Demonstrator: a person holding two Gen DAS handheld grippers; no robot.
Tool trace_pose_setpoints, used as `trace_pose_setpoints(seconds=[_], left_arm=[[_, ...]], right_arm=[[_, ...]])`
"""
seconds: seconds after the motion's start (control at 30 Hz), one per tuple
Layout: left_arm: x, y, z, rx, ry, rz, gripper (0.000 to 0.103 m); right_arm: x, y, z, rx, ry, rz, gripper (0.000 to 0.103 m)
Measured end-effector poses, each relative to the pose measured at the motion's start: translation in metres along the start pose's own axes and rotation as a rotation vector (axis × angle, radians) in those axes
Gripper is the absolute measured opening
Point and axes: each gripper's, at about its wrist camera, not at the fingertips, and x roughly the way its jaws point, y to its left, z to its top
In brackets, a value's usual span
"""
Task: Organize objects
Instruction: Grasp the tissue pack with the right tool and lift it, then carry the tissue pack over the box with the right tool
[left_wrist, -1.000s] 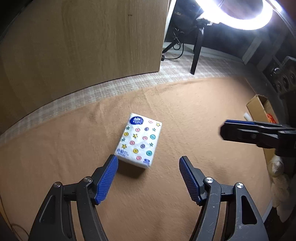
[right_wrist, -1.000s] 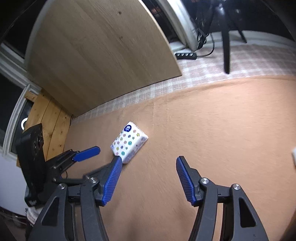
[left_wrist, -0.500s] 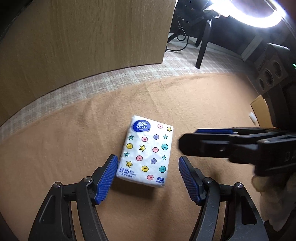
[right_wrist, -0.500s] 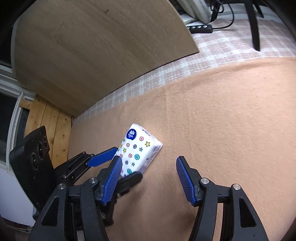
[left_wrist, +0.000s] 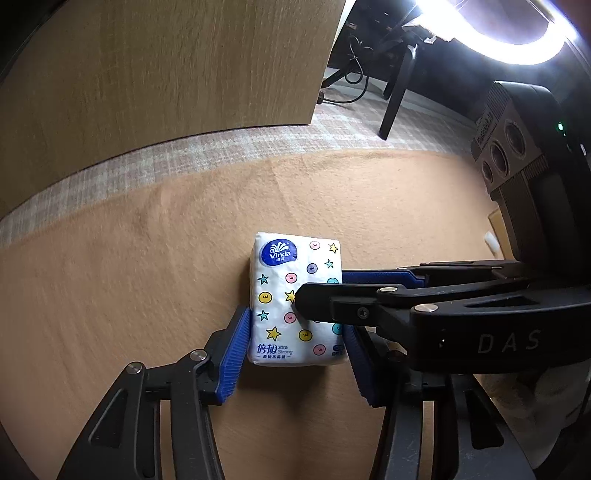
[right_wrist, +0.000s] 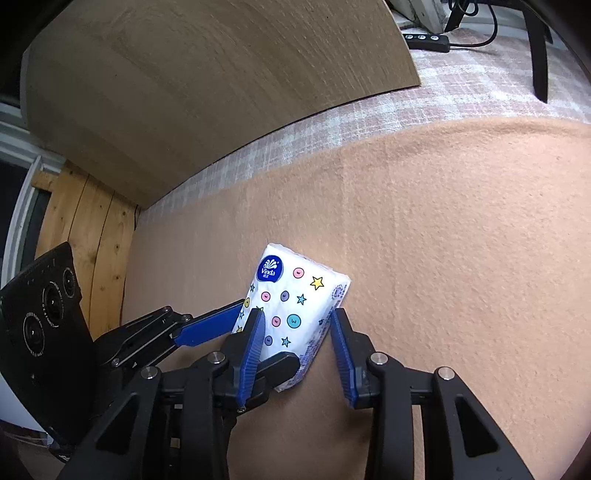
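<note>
Our left gripper (left_wrist: 295, 350) is closing, its pads touching the long sides of the tissue pack (left_wrist: 291, 295). Our right gripper (right_wrist: 297, 350) also closes across this pack. The pack lies on the tan blanket (left_wrist: 129, 295), away from its edges.

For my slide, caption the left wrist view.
Both grippers closing around a tissue pack lying on a tan blanket.
</note>
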Motion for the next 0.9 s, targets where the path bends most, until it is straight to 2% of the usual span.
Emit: trace_pose_setpoints(seconds=[0.17,0.43,0.63,0.9], left_arm=[[-0.010,-0.027,-0.010,0.012,-0.025,0.017,0.052],[-0.033,-0.095,-0.026,0.052,-0.082,0.016,0.051],[-0.039,-0.171,-0.029,0.159,-0.104,-0.004,0.051],[-0.032,-0.282,-0.036,0.287,-0.096,-0.096,0.051]], right_arm=[[-0.017,-0.004,-0.013,-0.021,-0.013,-0.003,0.033],[-0.074,-0.018,-0.044,-0.036,-0.086,-0.014,0.033],[-0.138,-0.049,-0.075,-0.023,-0.169,-0.047,0.033],[-0.222,-0.112,-0.122,0.056,-0.269,-0.096,0.033]])
